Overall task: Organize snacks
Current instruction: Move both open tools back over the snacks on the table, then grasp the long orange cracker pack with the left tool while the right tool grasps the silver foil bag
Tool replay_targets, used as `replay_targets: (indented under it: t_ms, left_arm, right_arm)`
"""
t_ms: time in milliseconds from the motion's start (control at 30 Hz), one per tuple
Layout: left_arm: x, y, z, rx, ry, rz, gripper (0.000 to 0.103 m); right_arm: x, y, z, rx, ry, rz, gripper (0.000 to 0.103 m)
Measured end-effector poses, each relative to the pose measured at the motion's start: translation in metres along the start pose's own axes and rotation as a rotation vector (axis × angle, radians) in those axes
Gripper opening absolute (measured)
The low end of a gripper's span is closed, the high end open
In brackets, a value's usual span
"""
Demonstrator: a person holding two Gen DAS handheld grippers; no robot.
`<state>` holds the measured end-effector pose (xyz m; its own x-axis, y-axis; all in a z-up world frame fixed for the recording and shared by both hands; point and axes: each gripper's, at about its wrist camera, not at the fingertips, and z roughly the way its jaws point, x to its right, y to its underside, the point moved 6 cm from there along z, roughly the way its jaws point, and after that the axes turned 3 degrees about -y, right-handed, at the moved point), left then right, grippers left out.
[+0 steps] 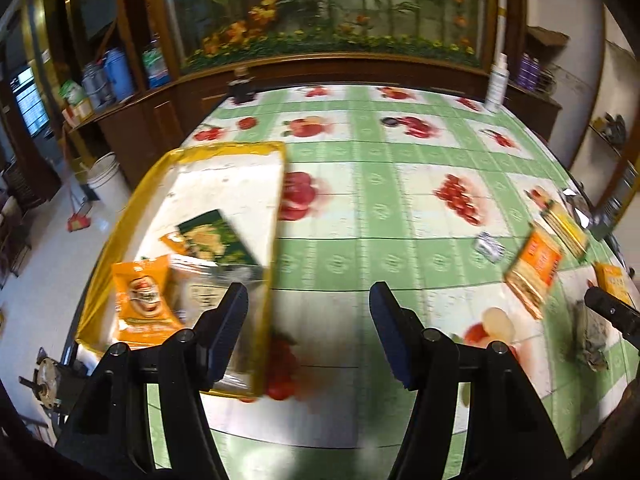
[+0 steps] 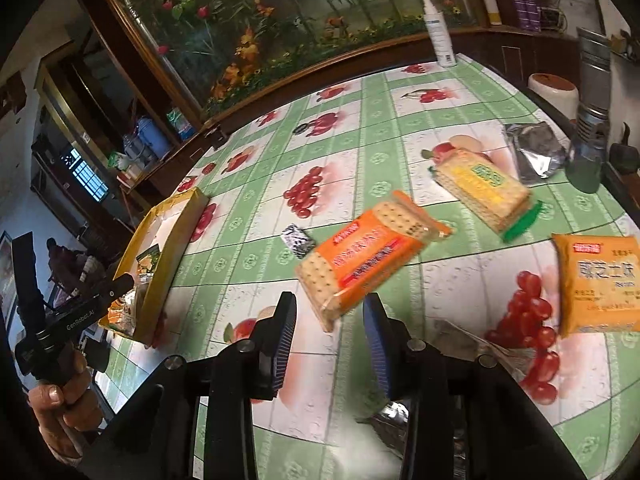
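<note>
A yellow-rimmed tray (image 1: pixel 276 208) lies at the table's left and holds an orange snack bag (image 1: pixel 142 300), a green packet (image 1: pixel 218 238) and a clear wrapper. My left gripper (image 1: pixel 306 300) is open and empty, just right of the tray's near corner. My right gripper (image 2: pixel 330 308) is open and empty, its fingertips on either side of the near end of an orange cracker pack (image 2: pixel 368 254), which also shows in the left wrist view (image 1: pixel 534 270). A yellow cracker pack (image 2: pixel 486 190), an orange snack bag (image 2: pixel 604 282) and a small silver packet (image 2: pixel 298 240) lie on the table.
A crumpled silver foil bag (image 2: pixel 536 152) lies at the far right. A white spray bottle (image 2: pixel 440 32) stands at the table's back edge. A wooden cabinet runs behind the fruit-print tablecloth (image 1: pixel 380 208). A white bucket (image 1: pixel 106 182) stands on the floor to the left.
</note>
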<state>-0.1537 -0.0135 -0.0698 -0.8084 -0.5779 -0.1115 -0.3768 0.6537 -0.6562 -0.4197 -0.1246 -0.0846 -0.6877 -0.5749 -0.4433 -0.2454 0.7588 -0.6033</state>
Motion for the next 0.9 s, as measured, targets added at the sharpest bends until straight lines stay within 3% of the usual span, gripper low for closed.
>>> replay_targets:
  t_ms: [267,367,500,733,900]
  left_arm:
    - [0.082,0.001,-0.017,0.016,0.185,0.176,0.062]
    - [0.105,-0.001,-0.019,0.011,0.228,0.223,0.062]
    - [0.126,0.000,-0.018,-0.002,0.256,0.261,0.062]
    - [0.144,0.001,-0.009,-0.019,0.291,0.322,0.062]
    - [0.158,0.001,-0.006,-0.035,0.359,0.371,0.062]
  right_arm:
    - [0.051,0.019,-0.041,0.034,0.118,0.045,0.054]
    - [0.057,0.025,-0.048,0.038,0.151,0.044,0.058]
    - [0.055,0.032,-0.048,0.027,0.194,0.016,0.071]
    - [0.043,0.040,-0.036,-0.007,0.233,-0.019,0.072]
    - [0.045,0.042,-0.022,-0.047,0.265,-0.007,0.075]
